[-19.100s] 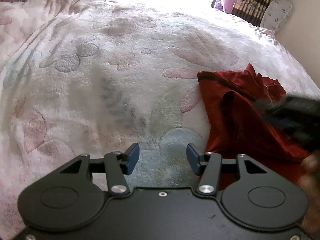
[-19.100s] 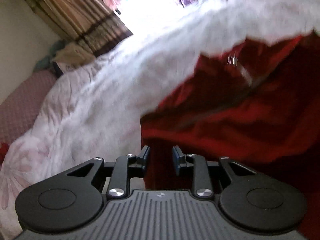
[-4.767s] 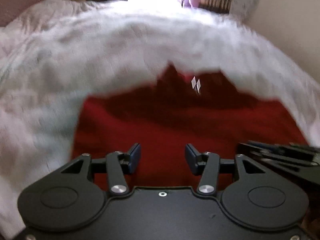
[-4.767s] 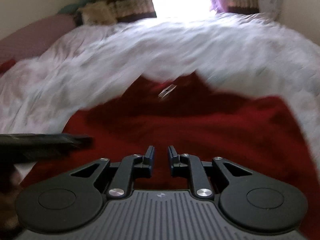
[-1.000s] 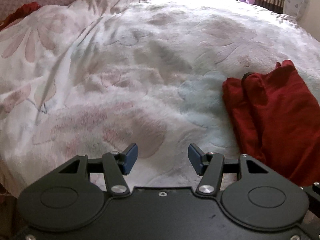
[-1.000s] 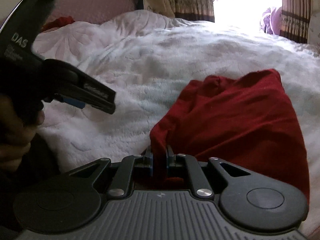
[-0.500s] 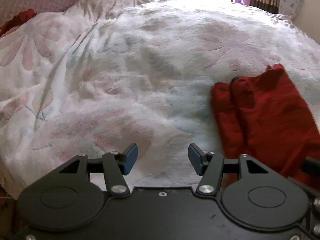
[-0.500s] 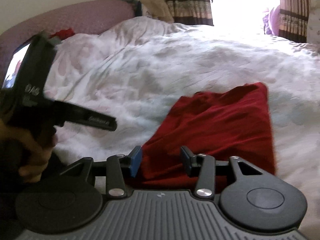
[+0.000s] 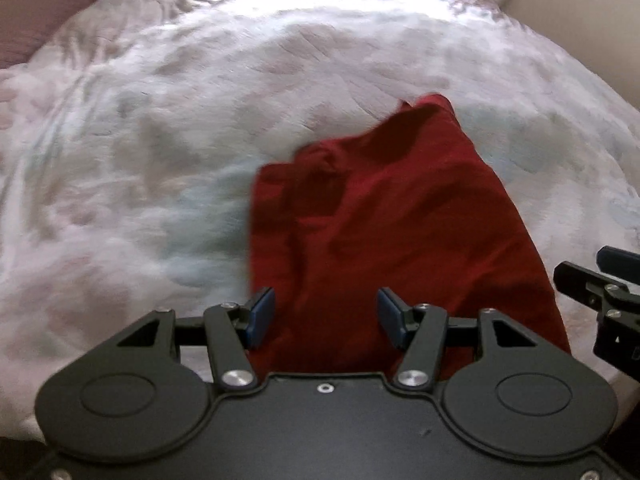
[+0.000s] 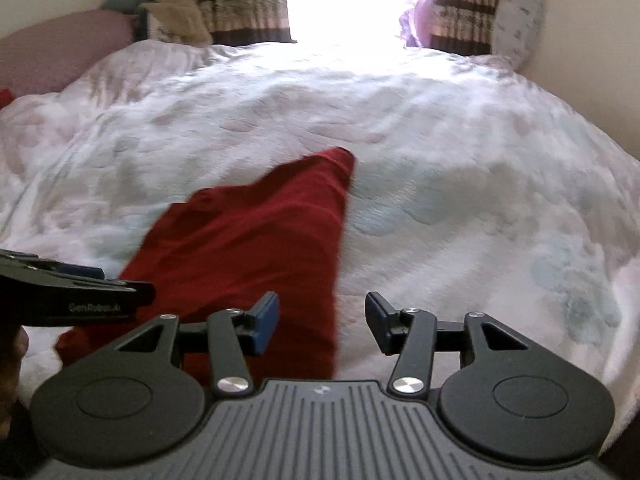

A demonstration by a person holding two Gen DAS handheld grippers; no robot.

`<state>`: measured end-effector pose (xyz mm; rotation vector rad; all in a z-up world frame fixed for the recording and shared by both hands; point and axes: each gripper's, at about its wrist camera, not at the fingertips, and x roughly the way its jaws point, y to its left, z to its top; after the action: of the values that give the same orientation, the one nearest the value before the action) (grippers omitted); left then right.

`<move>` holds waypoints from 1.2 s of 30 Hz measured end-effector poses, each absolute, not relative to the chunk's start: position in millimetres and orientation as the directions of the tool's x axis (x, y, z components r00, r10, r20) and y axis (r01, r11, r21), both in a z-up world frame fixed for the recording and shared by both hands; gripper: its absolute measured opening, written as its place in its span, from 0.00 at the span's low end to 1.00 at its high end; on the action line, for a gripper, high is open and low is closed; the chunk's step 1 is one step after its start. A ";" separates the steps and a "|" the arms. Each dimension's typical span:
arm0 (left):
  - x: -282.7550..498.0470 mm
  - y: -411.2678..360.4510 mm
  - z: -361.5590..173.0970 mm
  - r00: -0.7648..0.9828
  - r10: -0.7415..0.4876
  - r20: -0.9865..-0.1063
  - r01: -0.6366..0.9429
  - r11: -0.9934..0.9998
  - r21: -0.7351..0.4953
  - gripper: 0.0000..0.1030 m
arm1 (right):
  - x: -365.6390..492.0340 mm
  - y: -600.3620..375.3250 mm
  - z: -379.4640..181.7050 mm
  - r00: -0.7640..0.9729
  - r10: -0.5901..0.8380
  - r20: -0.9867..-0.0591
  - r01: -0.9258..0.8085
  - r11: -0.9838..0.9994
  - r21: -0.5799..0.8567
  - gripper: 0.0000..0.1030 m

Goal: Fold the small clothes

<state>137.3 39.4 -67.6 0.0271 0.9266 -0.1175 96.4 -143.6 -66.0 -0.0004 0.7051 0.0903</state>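
A small dark red garment (image 9: 384, 224) lies folded into a long strip on the fluffy white bedspread (image 9: 140, 160). My left gripper (image 9: 322, 314) hovers open over the strip's near end, nothing held between its blue pads. In the right wrist view the same red garment (image 10: 256, 240) runs from lower left toward the middle. My right gripper (image 10: 322, 322) is open too, over the garment's near right edge. Each gripper shows in the other's view: the right gripper (image 9: 600, 280) at the far right edge, the left gripper (image 10: 68, 292) at the left edge.
The floral bedspread (image 10: 460, 200) covers the whole bed. Striped curtains (image 10: 244, 4) and a bright window stand beyond it. A purple-pink headboard or cushion (image 10: 60, 56) and pillows lie at the back left. A wall (image 9: 580, 20) closes the right side.
My right gripper has let go of the red garment and opened. The left gripper has swung right, from over bare bedspread to over the garment's near end. The garment now lies flatter.
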 end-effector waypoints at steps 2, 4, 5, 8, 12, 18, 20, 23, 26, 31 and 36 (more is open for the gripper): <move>143.3 32.1 -75.2 0.589 -0.081 -0.804 0.114 0.993 -0.016 0.56 | 99.3 -149.2 -70.7 0.756 0.062 -0.651 -0.065 0.998 0.018 0.57; 147.9 30.2 -82.2 0.593 -0.083 -0.801 0.113 0.993 -0.020 0.56 | 101.0 -154.8 -74.0 0.753 0.050 -0.656 -0.054 0.998 0.015 0.57; 148.7 30.2 -84.3 0.596 -0.091 -0.797 0.114 0.993 -0.028 0.55 | 101.9 -157.9 -75.7 0.751 0.048 -0.659 -0.049 0.999 0.017 0.57; 146.0 35.8 -86.2 0.604 -0.133 -0.786 0.128 0.989 -0.069 0.42 | 106.6 -163.0 -80.6 0.740 0.041 -0.671 -0.037 0.999 0.020 0.57; 139.0 45.0 -72.0 0.644 -0.154 -0.750 0.137 0.987 -0.085 0.06 | 106.3 -168.2 -82.6 0.735 0.044 -0.677 -0.035 0.999 0.028 0.57; 114.5 71.7 -27.0 0.728 -0.180 -0.662 0.099 0.982 -0.158 0.02 | 106.7 -167.3 -83.3 0.737 0.051 -0.673 -0.047 0.999 0.023 0.57; 111.9 74.2 -28.8 0.724 -0.162 -0.670 0.086 0.986 -0.145 0.03 | 107.7 -166.2 -84.7 0.733 0.054 -0.678 -0.053 0.998 0.022 0.57; 123.1 78.1 -60.3 0.680 -0.110 -0.725 0.034 0.992 -0.119 0.04 | 107.9 -161.9 -87.4 0.726 0.058 -0.685 -0.063 0.998 0.018 0.57; 133.0 82.3 -98.9 0.611 -0.105 -0.784 0.015 0.992 -0.121 0.05 | 105.4 -157.7 -87.8 0.726 0.065 -0.684 -0.077 0.997 0.013 0.57; 119.1 83.0 -55.6 0.708 -0.090 -0.701 0.013 0.993 -0.114 0.05 | 102.1 -157.1 -82.9 0.739 0.082 -0.669 -0.091 0.996 0.021 0.57; 112.3 84.7 -41.0 0.742 0.114 -0.660 -0.100 0.993 0.060 0.00 | 98.9 -159.3 -76.5 0.757 0.119 -0.643 -0.108 0.993 0.056 0.58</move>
<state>112.3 84.7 -41.0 0.0211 0.7248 0.1174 98.9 -159.3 -76.5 0.0156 0.7012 0.1236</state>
